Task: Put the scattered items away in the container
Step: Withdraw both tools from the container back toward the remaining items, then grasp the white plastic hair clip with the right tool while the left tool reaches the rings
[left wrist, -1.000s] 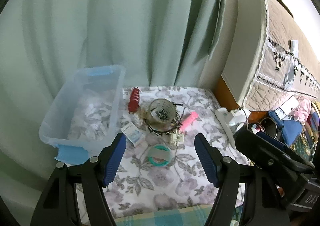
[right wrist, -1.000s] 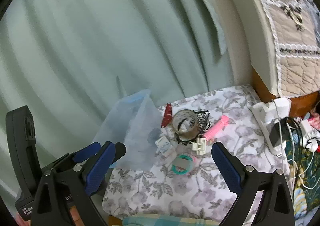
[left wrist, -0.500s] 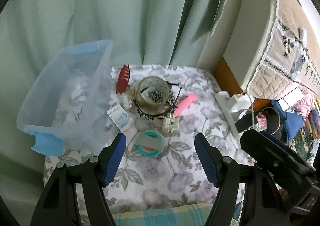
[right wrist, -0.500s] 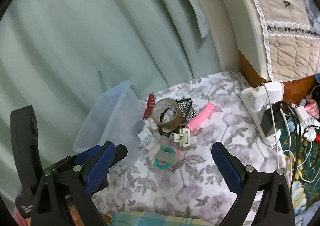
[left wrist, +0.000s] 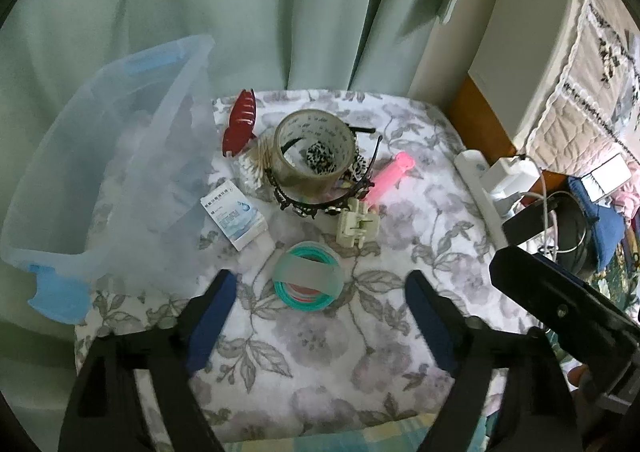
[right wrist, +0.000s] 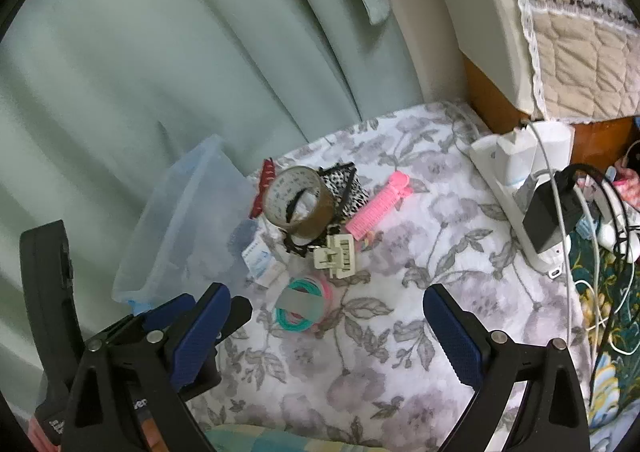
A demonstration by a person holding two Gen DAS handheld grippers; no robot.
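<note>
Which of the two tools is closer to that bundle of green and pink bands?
The left tool: the bands lie just ahead of its open tips. The right tool is open too, a little farther back, bands ahead and left of centre.

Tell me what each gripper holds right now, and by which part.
Nothing is held. The left gripper and the right gripper are both open and empty above the bundle of hair ties.

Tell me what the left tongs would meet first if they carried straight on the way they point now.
Probably the bundle of teal and pink hair ties: it lies just ahead of the open, empty left tongs, roughly centred between them. Depth is hard to judge.
</note>
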